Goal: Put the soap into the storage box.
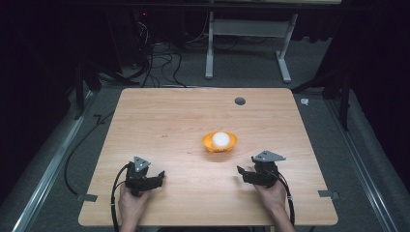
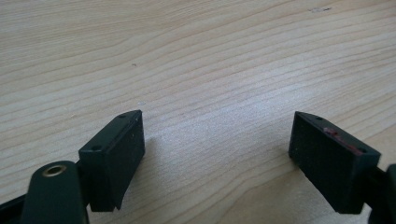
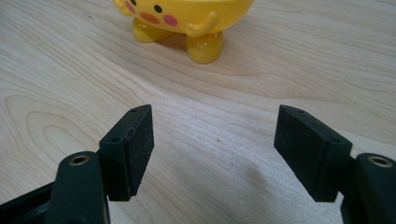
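A yellow bowl (image 1: 220,143) shaped like a chick, with a painted face and small feet, stands near the middle of the wooden table (image 1: 169,121). A white ball (image 1: 220,139) lies inside it. In the right gripper view the bowl (image 3: 187,18) is just ahead of the jaws. My left gripper (image 1: 158,178) rests low at the table's front left, open, with only bare wood between its jaws (image 2: 217,149). My right gripper (image 1: 241,173) sits at the front right, open and holding nothing (image 3: 212,149), a short way from the bowl.
A small dark round grommet (image 1: 240,101) is set in the table near its far edge. Tape marks (image 1: 329,194) stick to the front corners. Beyond the table stand a white desk frame (image 1: 249,43) and tangled cables (image 1: 159,58) on the floor.
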Demonstrator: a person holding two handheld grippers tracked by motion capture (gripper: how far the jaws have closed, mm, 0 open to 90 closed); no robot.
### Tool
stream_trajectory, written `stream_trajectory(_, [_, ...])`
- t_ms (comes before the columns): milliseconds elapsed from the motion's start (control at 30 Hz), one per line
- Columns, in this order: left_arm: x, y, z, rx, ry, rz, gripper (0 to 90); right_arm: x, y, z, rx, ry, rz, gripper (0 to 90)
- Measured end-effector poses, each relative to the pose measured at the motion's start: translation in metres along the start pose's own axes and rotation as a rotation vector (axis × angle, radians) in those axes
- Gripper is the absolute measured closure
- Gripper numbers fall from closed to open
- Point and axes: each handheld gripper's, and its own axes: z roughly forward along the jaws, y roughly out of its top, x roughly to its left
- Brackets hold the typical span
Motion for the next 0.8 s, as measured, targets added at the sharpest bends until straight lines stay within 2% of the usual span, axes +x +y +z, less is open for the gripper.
stream_trajectory(200, [0.000,0.000,0.000,0.000,0.000,0.000,18.9,0.002,-0.002,0.005,0.012,-0.002,0.001,29.3])
stream_trajectory(333, [0.000,0.000,0.000,0.000,0.000,0.000,18.9,0.005,-0.003,0.009,0.027,-0.019,-0.021,29.2])
stream_trajectory(467, [0.000,0.000,0.000,0.000,-0.002,0.001,18.9,0.008,-0.007,0.017,0.070,-0.036,-0.036,27.6])
stream_trajectory(800, [0.000,0.000,0.000,0.000,-0.002,0.001,18.8,0.008,-0.006,0.017,0.072,-0.034,-0.031,27.0])
